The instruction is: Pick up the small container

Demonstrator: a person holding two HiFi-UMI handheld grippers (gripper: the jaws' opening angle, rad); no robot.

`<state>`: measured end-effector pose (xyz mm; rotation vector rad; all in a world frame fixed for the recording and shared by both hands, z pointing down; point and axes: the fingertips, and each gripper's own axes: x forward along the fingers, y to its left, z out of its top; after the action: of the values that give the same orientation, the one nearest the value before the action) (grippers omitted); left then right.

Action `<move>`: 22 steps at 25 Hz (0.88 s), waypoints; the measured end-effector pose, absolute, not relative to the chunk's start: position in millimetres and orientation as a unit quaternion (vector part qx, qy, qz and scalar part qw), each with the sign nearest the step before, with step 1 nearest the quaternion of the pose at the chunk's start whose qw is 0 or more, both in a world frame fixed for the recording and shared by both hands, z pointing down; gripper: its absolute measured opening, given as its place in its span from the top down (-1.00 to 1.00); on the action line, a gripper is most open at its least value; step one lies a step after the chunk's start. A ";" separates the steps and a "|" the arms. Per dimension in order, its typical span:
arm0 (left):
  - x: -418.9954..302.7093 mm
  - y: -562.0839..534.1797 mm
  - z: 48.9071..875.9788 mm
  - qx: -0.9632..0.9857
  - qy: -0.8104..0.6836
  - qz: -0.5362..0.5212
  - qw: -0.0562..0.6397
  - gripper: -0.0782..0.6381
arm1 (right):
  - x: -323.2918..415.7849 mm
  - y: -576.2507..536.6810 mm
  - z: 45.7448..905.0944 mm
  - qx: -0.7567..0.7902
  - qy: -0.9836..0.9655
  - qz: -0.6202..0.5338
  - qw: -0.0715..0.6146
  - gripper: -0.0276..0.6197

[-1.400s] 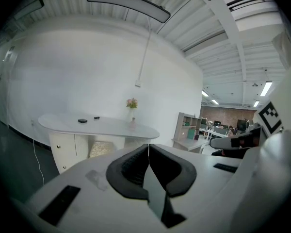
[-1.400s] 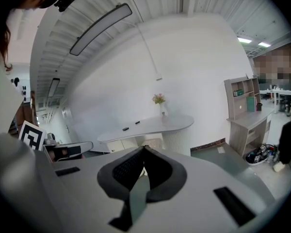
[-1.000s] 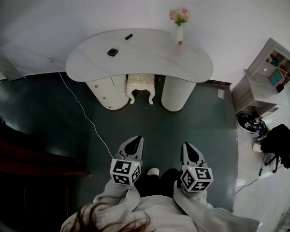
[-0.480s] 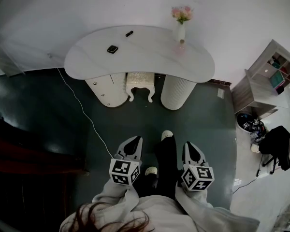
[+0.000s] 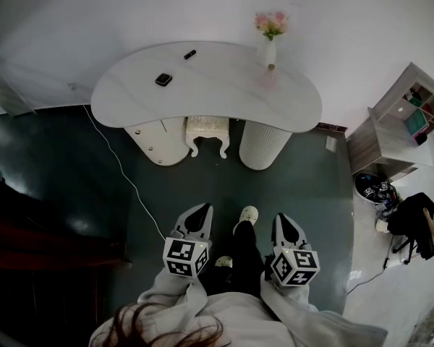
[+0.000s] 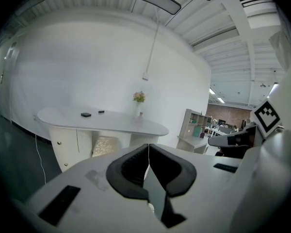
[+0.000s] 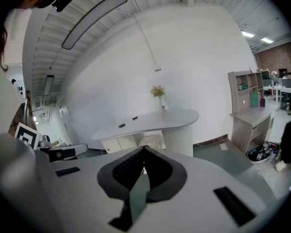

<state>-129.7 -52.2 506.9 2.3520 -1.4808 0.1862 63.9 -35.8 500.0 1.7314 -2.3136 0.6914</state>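
Ahead, curved white table [image 5: 217, 85] on dark floor [image 5: 72, 165], against a white wall [image 5: 94, 20].

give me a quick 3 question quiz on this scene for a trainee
1. True or false: the left gripper and the right gripper both have their fingers shut with nothing between them.
2. How many small dark things lie on the white table? A one, B two, C four.
3. What stands under the middle of the table?
Key: 1 true. 2 B: a squarish container and a slimmer dark thing. 3 a pale stool.
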 end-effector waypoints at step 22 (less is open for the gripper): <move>-85.6 -235.3 488.9 0.824 -0.537 0.060 0.170 0.73 | 108.1 -224.0 483.4 0.565 -0.790 0.223 0.088 0.76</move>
<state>-85.6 -235.3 488.9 2.3418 -1.5264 0.1699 108.1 -224.0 483.4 1.6804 -2.3501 0.6645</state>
